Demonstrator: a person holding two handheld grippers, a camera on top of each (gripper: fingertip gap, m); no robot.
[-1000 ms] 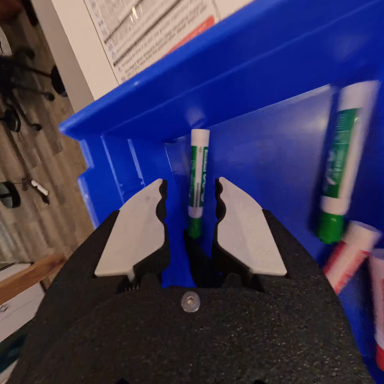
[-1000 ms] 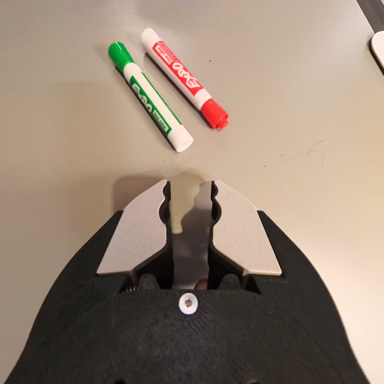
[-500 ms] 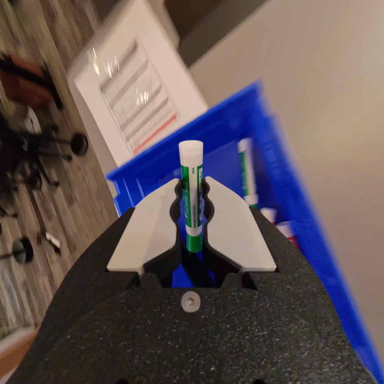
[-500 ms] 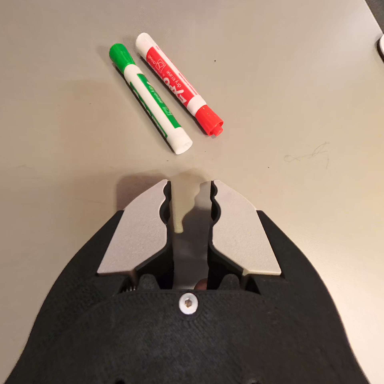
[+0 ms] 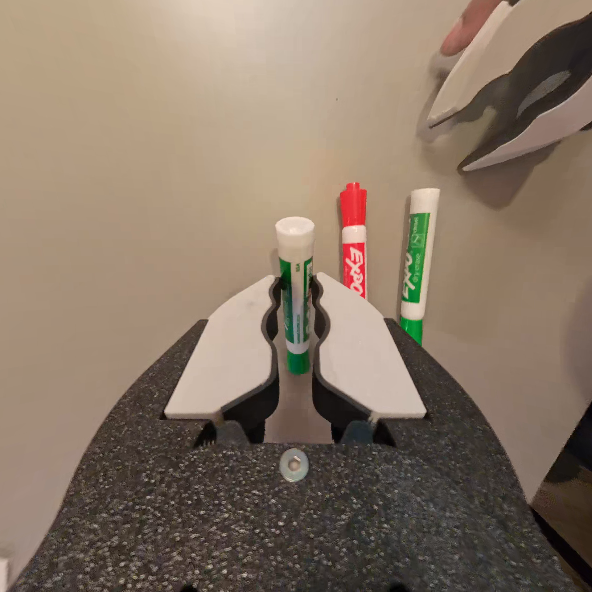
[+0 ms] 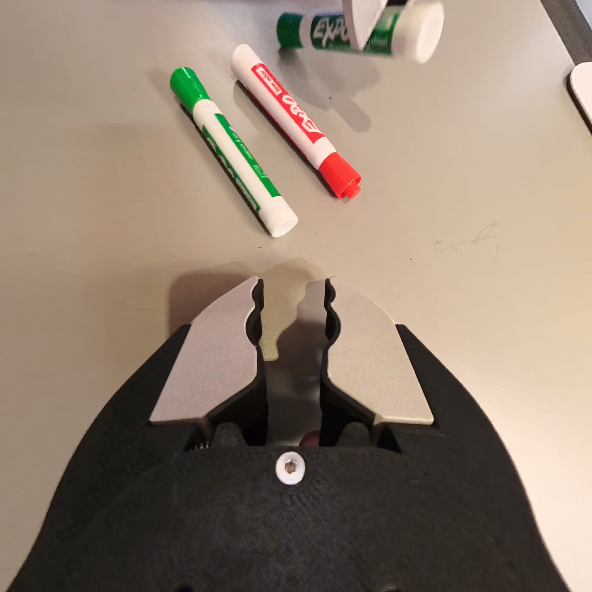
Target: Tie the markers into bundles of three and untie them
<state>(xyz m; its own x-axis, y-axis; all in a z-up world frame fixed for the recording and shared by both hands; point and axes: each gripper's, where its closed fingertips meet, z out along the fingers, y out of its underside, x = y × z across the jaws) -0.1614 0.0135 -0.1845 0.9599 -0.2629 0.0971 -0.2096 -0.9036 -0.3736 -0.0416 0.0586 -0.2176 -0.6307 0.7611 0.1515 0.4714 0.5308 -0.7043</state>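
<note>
My left gripper (image 5: pixel 295 282) is shut on a green marker (image 5: pixel 295 256), held above the beige table with its white end pointing forward. A red marker (image 5: pixel 353 243) and a second green marker (image 5: pixel 416 256) lie side by side on the table just right of it. In the right wrist view the held green marker (image 6: pixel 407 28) hangs at the top edge, clamped by a left gripper finger (image 6: pixel 363 19). The red marker (image 6: pixel 294 118) and the green marker (image 6: pixel 230 150) lie ahead of my right gripper (image 6: pixel 294 285), which is open and empty, just above the table.
The beige table (image 6: pixel 448 288) has a faint pen scribble (image 6: pixel 467 240) at the right. A white object's rounded edge (image 6: pixel 581 93) shows at the right border. My right gripper (image 5: pixel 445 144) shows at the upper right of the left wrist view, with a fingertip behind it. About 15 cm separates my left fingertips from my right.
My left gripper closed on a green marker in the blue bin, lifted it out and carried it over the table next to the two lying markers. The right gripper stayed nearly still.
</note>
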